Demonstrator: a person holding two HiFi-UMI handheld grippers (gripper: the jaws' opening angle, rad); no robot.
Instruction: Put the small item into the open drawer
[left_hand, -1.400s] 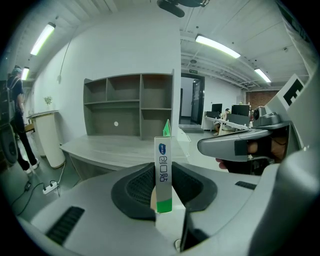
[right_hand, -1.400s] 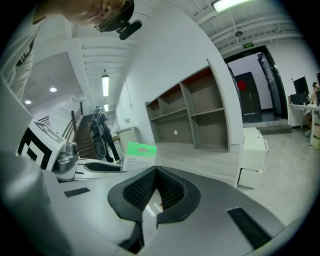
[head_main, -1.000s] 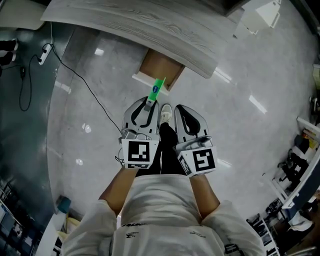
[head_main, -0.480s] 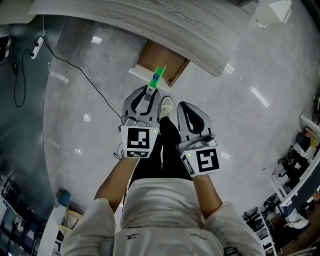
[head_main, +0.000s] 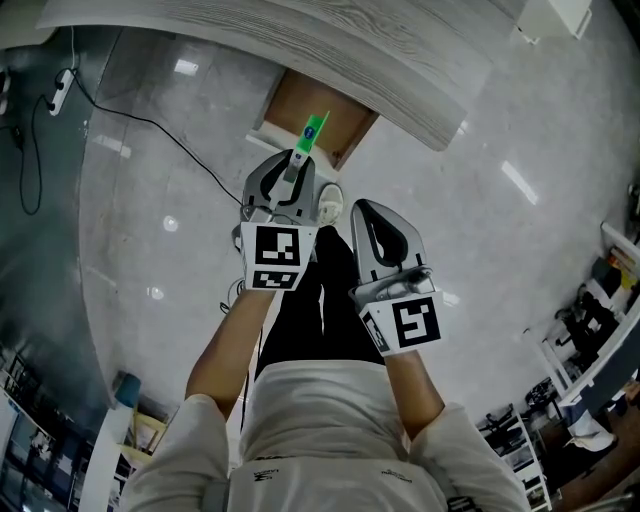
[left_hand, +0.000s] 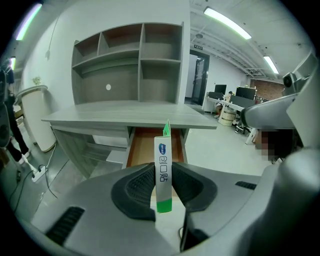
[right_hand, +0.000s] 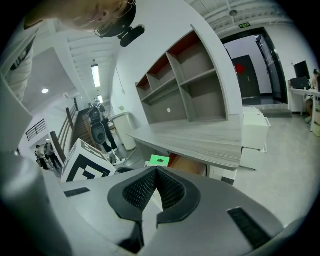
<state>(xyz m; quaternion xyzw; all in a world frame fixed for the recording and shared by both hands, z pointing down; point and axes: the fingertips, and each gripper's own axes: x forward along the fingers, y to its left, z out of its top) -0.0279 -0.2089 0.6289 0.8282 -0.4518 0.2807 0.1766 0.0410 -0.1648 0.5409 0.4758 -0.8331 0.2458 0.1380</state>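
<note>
A small flat green and white packet (left_hand: 162, 172) stands upright between the pads of my left gripper (left_hand: 163, 180), which is shut on it. In the head view the packet (head_main: 308, 137) sticks out over the front edge of the open wooden drawer (head_main: 322, 112) under the grey desk (head_main: 300, 40). The left gripper view has the drawer (left_hand: 150, 147) straight ahead, past the packet's tip. My right gripper (head_main: 378, 232) hangs lower and to the right, jaws shut with nothing between them (right_hand: 156, 180). The packet's green top (right_hand: 160, 160) also peeks into the right gripper view.
A grey shelf unit (left_hand: 127, 62) stands on the desk. A black cable (head_main: 150, 125) runs across the shiny floor to a power strip (head_main: 62, 80) at the left. The person's legs and a white shoe (head_main: 330, 203) are below the grippers. Racks (head_main: 590, 340) line the right edge.
My left gripper has carried the packet forward, from just short of the drawer to over its front edge. The right gripper has stayed about where it was.
</note>
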